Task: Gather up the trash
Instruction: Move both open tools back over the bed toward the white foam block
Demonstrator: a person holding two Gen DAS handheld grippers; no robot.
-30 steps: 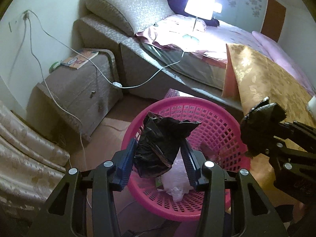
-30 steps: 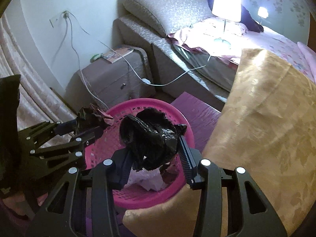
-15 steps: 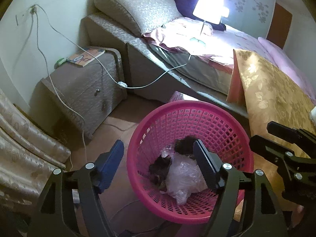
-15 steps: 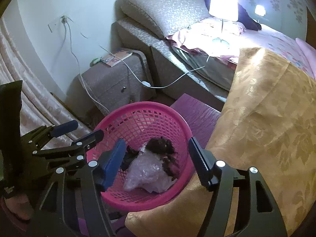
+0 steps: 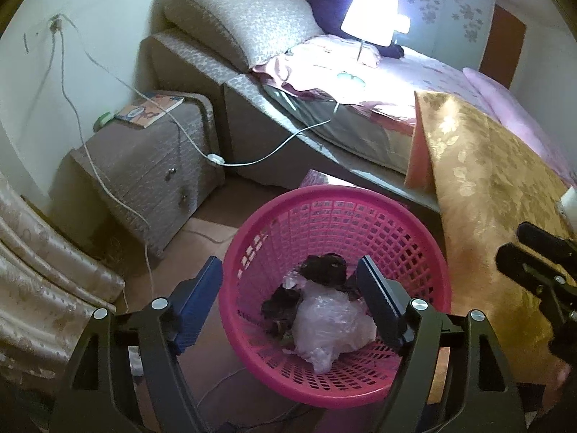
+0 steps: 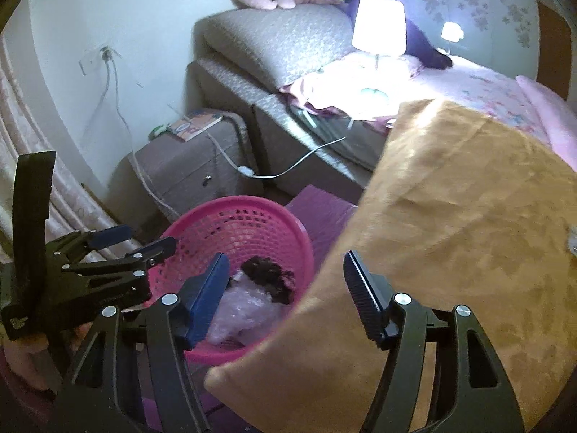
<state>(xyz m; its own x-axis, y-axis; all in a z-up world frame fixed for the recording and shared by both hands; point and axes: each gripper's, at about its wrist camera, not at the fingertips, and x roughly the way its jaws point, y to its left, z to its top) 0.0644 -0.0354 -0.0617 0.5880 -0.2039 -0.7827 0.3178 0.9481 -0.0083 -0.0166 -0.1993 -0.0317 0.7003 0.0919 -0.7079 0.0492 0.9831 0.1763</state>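
A pink mesh basket (image 5: 425, 249) stands on the floor beside the bed. Inside it lie crumpled black bags (image 5: 324, 269) and a clear plastic bag (image 5: 328, 328). My left gripper (image 5: 288, 306) is open and empty, held above the basket's near rim. My right gripper (image 6: 285, 299) is open and empty, above the basket's right rim and the gold cloth. The basket (image 6: 234, 216) and the trash (image 6: 267, 274) also show in the right wrist view, with the left gripper (image 6: 144, 241) at the left. The right gripper's fingers (image 5: 526, 249) show at the left view's right edge.
A gold floral cloth (image 6: 468, 234) covers a surface right of the basket. A grey nightstand (image 5: 144, 166) with a book (image 5: 151, 108) stands left, with white cables (image 5: 216, 158) trailing over it. The bed (image 5: 360, 83) carries a lit lamp (image 5: 371, 25). Curtains (image 5: 32, 288) hang at left.
Both grippers opened and dropped their black bags into the pink basket. Both have since drawn back and up a little, and the right has shifted right over the gold cloth.
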